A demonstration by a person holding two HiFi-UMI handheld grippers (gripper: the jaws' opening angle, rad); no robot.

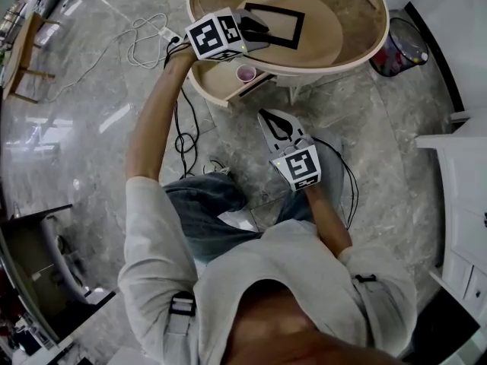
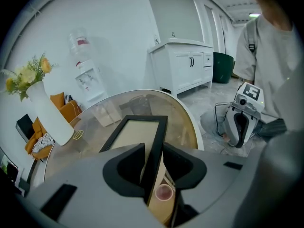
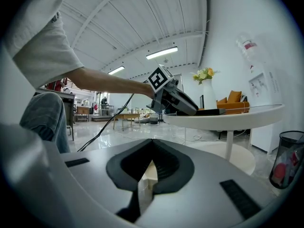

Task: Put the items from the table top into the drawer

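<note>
The near end of the black picture frame disappears behind the left gripper, whose jaws clasp one rail. Just below that claw, the rail covers part of the pink cup, and the drawer runs under the tabletop. Right of the right gripper, a bin is cut by the edge.

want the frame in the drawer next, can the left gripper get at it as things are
Likely yes. The frame lies on the table, and its near rail stands between the jaws of the left gripper, which look closed on it. Nothing lies on the frame or blocks it.
</note>
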